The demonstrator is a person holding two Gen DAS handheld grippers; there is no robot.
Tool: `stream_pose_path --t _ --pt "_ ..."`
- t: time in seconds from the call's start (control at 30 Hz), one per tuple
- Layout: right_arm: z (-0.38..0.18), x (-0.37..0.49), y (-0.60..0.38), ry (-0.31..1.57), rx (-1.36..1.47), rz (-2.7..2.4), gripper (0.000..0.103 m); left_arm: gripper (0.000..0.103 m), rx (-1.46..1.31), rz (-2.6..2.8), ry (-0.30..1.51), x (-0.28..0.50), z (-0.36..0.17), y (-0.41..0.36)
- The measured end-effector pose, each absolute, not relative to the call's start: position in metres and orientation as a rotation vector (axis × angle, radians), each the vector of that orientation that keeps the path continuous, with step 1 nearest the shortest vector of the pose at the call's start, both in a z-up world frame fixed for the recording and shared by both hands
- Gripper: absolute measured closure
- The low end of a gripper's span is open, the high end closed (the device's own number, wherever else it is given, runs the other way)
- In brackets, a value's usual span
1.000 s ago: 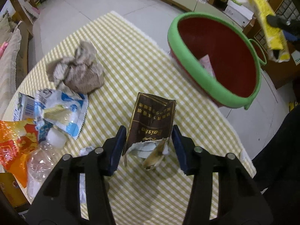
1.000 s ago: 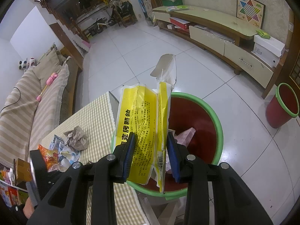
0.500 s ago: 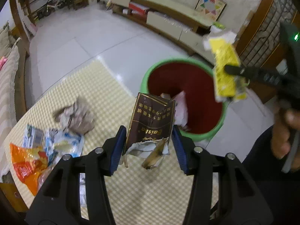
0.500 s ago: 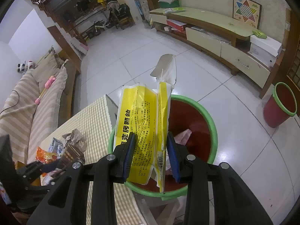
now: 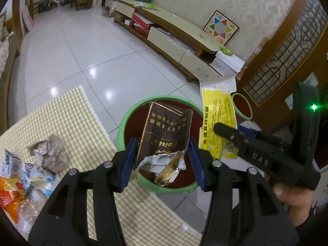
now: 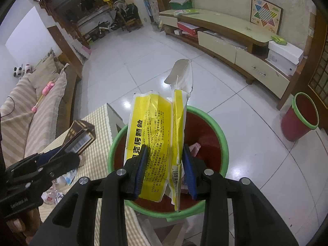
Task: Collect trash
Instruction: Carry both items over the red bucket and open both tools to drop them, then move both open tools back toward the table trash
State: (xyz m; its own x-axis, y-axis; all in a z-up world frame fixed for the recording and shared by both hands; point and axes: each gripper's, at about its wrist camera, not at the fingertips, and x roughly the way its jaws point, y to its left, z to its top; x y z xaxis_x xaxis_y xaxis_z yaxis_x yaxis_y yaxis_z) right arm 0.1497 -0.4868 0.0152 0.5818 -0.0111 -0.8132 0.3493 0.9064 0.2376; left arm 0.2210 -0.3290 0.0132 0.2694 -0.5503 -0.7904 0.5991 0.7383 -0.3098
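My left gripper (image 5: pixel 163 160) is shut on a torn brown snack box (image 5: pixel 164 131) and holds it in the air over the red trash bin with a green rim (image 5: pixel 127 114). My right gripper (image 6: pixel 165 164) is shut on a yellow wrapper (image 6: pixel 151 131) and holds it above the same bin (image 6: pixel 223 141). The yellow wrapper (image 5: pixel 217 121) and right gripper also show in the left wrist view, to the right of the box. The brown box (image 6: pixel 82 137) shows at the left of the right wrist view. Pink trash (image 6: pixel 194 147) lies inside the bin.
The table with a yellow checked cloth (image 5: pixel 67 121) carries a crumpled brown paper (image 5: pixel 49 153), a blue-white wrapper (image 5: pixel 37 180), an orange packet (image 5: pixel 8 192) and a plastic bottle (image 5: pixel 26 211). A second small red bin (image 6: pixel 301 116) stands on the tiled floor near a low cabinet (image 6: pixel 225 34).
My left gripper has lifted the brown box off the table and carried it out over the bin. My right gripper has held the yellow wrapper over the bin, barely moving.
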Motion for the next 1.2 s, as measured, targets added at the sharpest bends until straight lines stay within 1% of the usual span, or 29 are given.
stream_pose_path --t 0.33,0.4,0.47,0.5,0.53,0.57,0.6,0.63,0.73,0.77,0.83,0.9,1.13,1.2 --pt "0.012 0.156 -0.486 0.953 0.392 -0.223 0.070 0.054 -0.016 -0.796 1.106 0.230 -0.002 -0.340" --pt "0.011 0.157 -0.485 0.961 0.385 -0.220 0.067 0.053 -0.030 -0.800 1.114 0.233 -0.004 -0.340" --pt "0.010 0.157 -0.485 0.962 0.379 -0.230 0.062 0.037 -0.037 -0.799 1.122 0.234 -0.005 -0.340" --pt "0.009 0.158 -0.485 0.964 0.373 -0.234 0.060 0.025 -0.043 -0.792 1.114 0.234 -0.003 -0.338" --pt "0.009 0.157 -0.486 0.962 0.371 -0.235 0.058 0.019 -0.048 -0.787 1.105 0.233 -0.003 -0.336" --pt "0.010 0.157 -0.486 0.955 0.372 -0.238 0.052 0.018 -0.055 -0.783 1.099 0.233 -0.001 -0.333" --pt "0.011 0.157 -0.486 0.951 0.372 -0.240 0.043 0.015 -0.059 -0.779 1.100 0.234 -0.001 -0.331" --pt "0.011 0.156 -0.486 0.945 0.370 -0.243 0.040 0.012 -0.065 -0.771 1.100 0.235 0.000 -0.328" --pt "0.012 0.156 -0.487 0.938 0.365 -0.244 0.033 0.006 -0.089 -0.739 1.079 0.239 0.006 -0.315" --pt "0.012 0.156 -0.487 0.938 0.364 -0.243 0.027 0.006 -0.096 -0.729 1.074 0.239 0.007 -0.311" --pt "0.012 0.156 -0.485 0.937 0.362 -0.241 0.025 0.006 -0.108 -0.709 1.069 0.240 0.010 -0.302" --pt "0.012 0.158 -0.483 0.936 0.358 -0.239 0.017 0.006 -0.108 -0.690 1.066 0.238 0.012 -0.293" --pt "0.018 0.163 -0.461 0.926 0.331 -0.196 0.014 0.006 -0.106 -0.623 1.037 0.228 0.021 -0.253" --pt "0.020 0.165 -0.449 0.921 0.316 -0.174 0.012 0.006 -0.117 -0.604 1.031 0.224 0.022 -0.237"
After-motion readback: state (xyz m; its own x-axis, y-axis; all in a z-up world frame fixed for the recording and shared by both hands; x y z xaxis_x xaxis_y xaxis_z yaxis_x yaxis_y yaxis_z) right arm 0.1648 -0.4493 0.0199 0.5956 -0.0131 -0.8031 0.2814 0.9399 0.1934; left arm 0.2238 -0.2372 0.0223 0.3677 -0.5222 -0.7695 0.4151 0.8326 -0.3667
